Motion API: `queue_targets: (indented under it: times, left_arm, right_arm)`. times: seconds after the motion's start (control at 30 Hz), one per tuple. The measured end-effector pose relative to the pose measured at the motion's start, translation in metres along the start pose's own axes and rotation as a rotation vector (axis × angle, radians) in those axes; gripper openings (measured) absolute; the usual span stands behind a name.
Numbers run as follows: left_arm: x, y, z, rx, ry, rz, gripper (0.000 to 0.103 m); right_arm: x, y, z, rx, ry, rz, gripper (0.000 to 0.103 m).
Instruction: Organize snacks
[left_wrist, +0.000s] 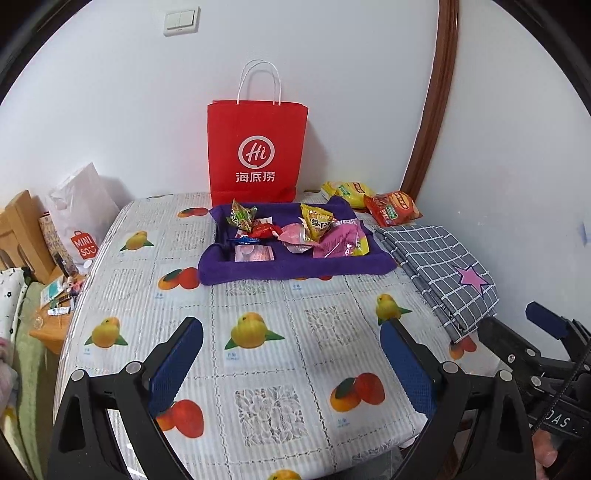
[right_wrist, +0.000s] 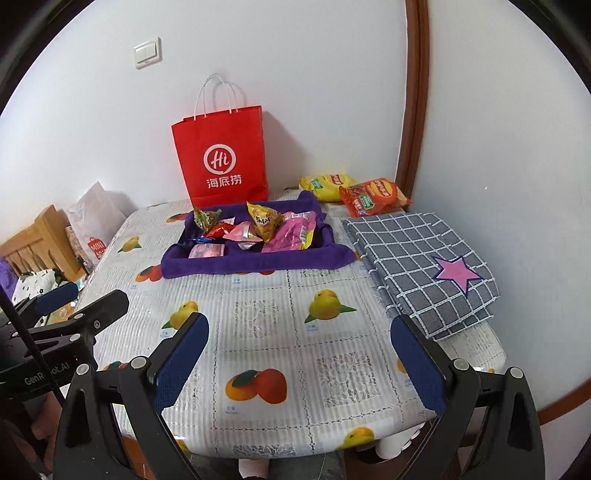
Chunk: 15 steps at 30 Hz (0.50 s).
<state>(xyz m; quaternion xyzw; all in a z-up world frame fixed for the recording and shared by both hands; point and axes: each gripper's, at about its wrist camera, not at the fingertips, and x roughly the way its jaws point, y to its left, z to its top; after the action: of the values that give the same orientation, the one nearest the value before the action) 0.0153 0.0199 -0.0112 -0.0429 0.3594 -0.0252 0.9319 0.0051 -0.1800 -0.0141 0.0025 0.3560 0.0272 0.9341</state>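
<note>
One red paper bag (left_wrist: 257, 155), one purple towel (left_wrist: 295, 271), two chip packets (right_wrist: 373, 197), one checked cloth (right_wrist: 421, 262).

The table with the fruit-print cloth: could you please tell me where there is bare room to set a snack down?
The near half of the table is free, between the purple towel and both open hand-held grippers, left and right. The strip left of the towel is free too. It is crowded on the towel, around the red bag, and at right under the checked cloth.

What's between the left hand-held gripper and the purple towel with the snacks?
Only bare fruit-print tablecloth lies between the left hand-held gripper and the purple towel, seen in the left wrist view.
</note>
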Motion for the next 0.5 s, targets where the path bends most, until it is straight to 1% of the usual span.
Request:
queue_targets:
  times: [0.27, 0.5]
  left_arm:
    - [-0.012, -0.006, -0.004, 0.007, -0.017, 0.001, 0.097]
    - [-0.014, -0.009, -0.004, 0.016, -0.021, 0.007, 0.097]
  right_arm:
    - [-0.006, -0.003, -0.005, 0.012, -0.005, 0.001, 0.098]
    - [-0.007, -0.005, -0.008, 0.021, -0.007, -0.001, 0.098]
